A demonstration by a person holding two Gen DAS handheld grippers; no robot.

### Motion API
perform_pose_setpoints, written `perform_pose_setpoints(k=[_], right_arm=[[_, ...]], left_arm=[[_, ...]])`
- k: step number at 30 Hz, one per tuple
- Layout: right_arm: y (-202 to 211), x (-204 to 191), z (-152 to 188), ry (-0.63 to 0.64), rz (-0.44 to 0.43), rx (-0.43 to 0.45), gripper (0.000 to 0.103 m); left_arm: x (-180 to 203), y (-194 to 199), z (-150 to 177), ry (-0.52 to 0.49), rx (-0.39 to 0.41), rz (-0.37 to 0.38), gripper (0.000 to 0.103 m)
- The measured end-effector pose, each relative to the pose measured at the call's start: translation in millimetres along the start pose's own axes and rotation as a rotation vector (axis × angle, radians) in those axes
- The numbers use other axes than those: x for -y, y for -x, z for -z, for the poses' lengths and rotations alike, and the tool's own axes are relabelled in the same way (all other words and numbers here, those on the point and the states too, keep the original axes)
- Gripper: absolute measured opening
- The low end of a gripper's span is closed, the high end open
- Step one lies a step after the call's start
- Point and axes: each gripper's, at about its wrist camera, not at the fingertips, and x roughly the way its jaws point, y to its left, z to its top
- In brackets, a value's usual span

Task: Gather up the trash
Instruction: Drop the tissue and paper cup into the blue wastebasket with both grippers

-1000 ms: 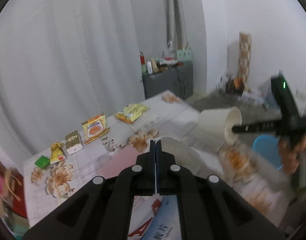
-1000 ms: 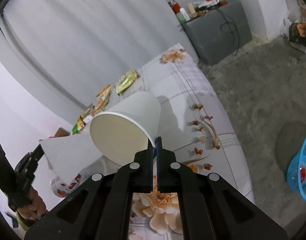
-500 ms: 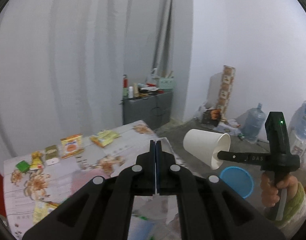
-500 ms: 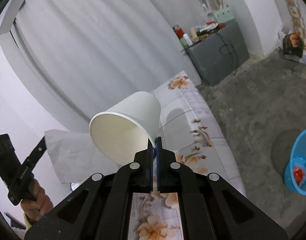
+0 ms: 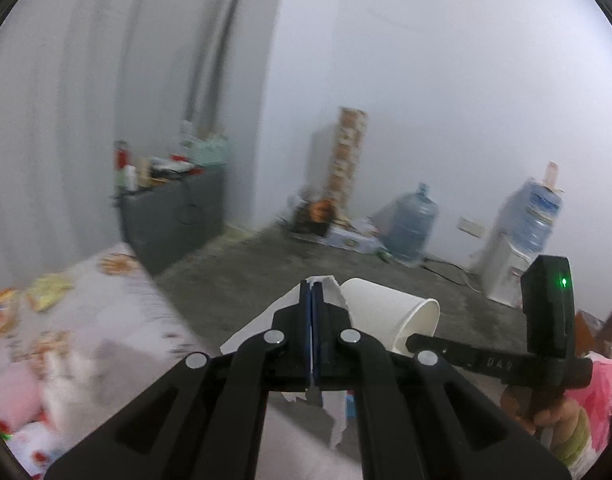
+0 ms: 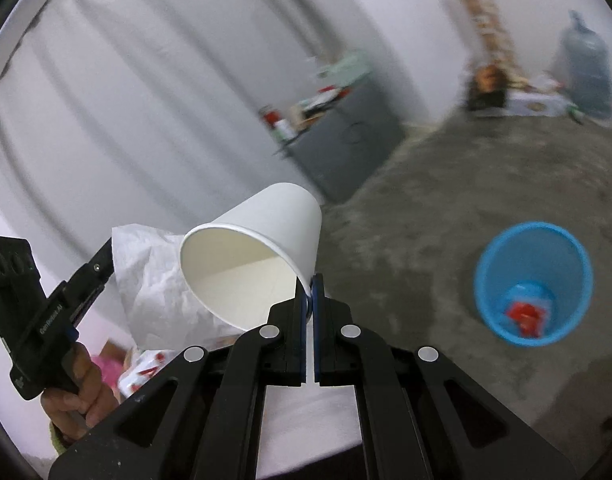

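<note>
My left gripper [image 5: 311, 286] is shut on a crumpled white paper sheet [image 5: 246, 334] that sticks out above and hangs below its fingers. My right gripper [image 6: 310, 285] is shut on the rim of a white paper cup [image 6: 262, 248], which is tilted with its mouth facing the camera. In the left wrist view the cup [image 5: 381, 312] hangs just right of my left fingers, on the right gripper [image 5: 411, 346]. The right wrist view shows the left gripper [image 6: 106, 252] with the paper [image 6: 154, 284] at the left. A blue bin [image 6: 489, 280] stands on the floor to the right, with a red wrapper [image 6: 525, 314] inside.
The floral-cloth table [image 5: 106, 320] lies to the lower left, with snack packets [image 5: 46, 292] on it. Against the wall stand a grey cabinet [image 5: 174, 216], a water bottle [image 5: 411, 224] and a water dispenser [image 5: 509, 264]. A bare concrete floor [image 6: 445, 200] spreads around the bin.
Both grippers have swung right, away from the table and out over the floor, still carrying the paper and the cup. The blue bin now appears larger and nearer in the right wrist view.
</note>
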Motion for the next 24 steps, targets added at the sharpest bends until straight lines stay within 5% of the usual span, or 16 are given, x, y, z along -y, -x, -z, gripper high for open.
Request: perform_pose_setpoints(k=[11, 22, 24], right_arm=[[7.6, 124.2, 2.8, -0.261, 0.195, -0.002, 0.001], [-44.9, 220.5, 18.5, -0.475, 0.304, -0.106, 0.001], [-48.8, 231.8, 19.5, -0.51, 0.314, -0.104, 0.006]], left_arm=[[96.7, -167.4, 17.4, -0.029, -0.276, 0.213, 0.0], [144.2, -311.9, 63.9, 0.006, -0.492, 0.263, 0.001], [147.5, -331.4, 71.2, 0.007, -0.525, 0.26, 0.013]])
